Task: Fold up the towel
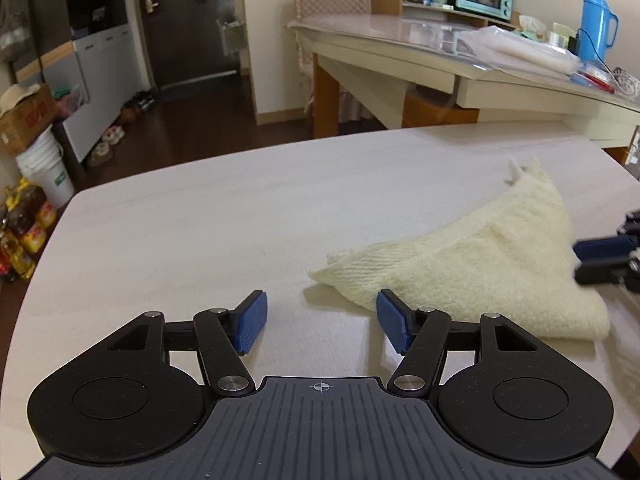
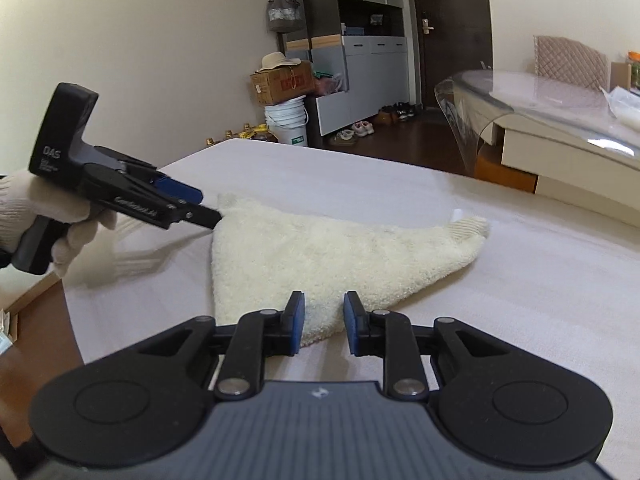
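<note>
Where the cream towel (image 2: pixel 320 256) lies folded into a rough triangle on the pale table (image 2: pixel 520 280), both tools sit at its edges. Right gripper (image 2: pixel 323 322) hovers over the near corner, jaws narrowly parted and pressing on nothing — cloth shows in the gap. Left gripper (image 1: pixel 320 322), held by a gloved hand (image 2: pixel 36 212), stands wide and empty beside another corner.

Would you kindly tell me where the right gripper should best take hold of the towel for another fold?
Probably the near corner of the towel, the point lying just ahead of the right gripper. The towel lies flat as a triangle, so its corners are the thin, free parts. Come in low from the near side, along the table, one pad sliding under the corner.
</note>
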Demonstrator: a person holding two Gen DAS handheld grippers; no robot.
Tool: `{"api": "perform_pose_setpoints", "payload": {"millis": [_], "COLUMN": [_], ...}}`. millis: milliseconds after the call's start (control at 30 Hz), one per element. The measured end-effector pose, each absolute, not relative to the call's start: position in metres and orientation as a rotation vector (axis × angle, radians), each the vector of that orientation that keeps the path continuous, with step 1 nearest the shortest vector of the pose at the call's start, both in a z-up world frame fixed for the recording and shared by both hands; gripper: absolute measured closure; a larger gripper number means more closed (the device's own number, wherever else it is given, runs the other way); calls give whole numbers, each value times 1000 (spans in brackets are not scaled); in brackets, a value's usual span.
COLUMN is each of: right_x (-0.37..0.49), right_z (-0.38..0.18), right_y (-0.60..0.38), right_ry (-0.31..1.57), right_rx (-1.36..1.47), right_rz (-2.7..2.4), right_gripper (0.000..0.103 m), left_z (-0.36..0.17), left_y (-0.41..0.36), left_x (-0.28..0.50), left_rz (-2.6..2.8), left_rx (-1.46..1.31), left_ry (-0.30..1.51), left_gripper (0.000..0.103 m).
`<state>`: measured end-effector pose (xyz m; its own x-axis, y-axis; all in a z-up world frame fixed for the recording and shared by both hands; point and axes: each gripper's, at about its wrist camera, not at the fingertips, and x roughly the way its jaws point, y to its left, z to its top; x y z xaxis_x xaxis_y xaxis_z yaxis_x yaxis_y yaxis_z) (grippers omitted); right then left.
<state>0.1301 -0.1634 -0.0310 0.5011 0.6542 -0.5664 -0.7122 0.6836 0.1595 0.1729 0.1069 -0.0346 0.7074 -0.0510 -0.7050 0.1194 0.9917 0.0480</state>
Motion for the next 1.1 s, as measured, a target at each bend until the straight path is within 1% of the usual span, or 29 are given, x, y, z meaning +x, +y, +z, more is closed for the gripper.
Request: {"api": "perform_pose_setpoints", "payload": {"millis": [167, 300, 433, 500, 633, 733, 800, 833, 933, 1000, 1100], "right_x": [120, 117, 105, 99, 84, 72, 67, 65, 56, 52, 46], "right_z": [-31, -28, -23, -21, -16, -11, -8, -7, -3, -1, 2], "right_y": [-153, -157, -171, -174, -177, -180, -182, -183, -187, -190, -192], "right_ry": [640, 626, 615, 621, 626, 622, 616, 612, 609, 608, 600], "right_rx": [-89, -70, -44, -37, -42, -33, -25, -20, 5, 17, 22], "right_rz": [811, 786, 731, 709, 679, 654, 648, 641, 626, 613, 606], "right_gripper": [72, 73, 70, 59, 55, 44, 29, 26, 22, 16, 14], "left_z": [-36, -30, -25, -25, -26, -28, -28, -27, -25, -24, -22], "left_y": [113, 116, 112, 109, 101, 94, 89, 85, 78, 73, 65], "left_x": [187, 180, 158, 146, 124, 111, 103, 99, 90, 85, 77], "left_rz": [-97, -96, -94, -91, -89, -87, -79, -76, -61, -52, -47], "left_rx": [99, 75, 41, 31, -4, -12, -8, -7, -7, -6, 8], "left_ry": [780, 763, 769, 766, 763, 759, 755, 752, 745, 746, 750], "left_gripper": [36, 37, 31, 23, 18, 11, 10, 10, 10, 9, 8]}}
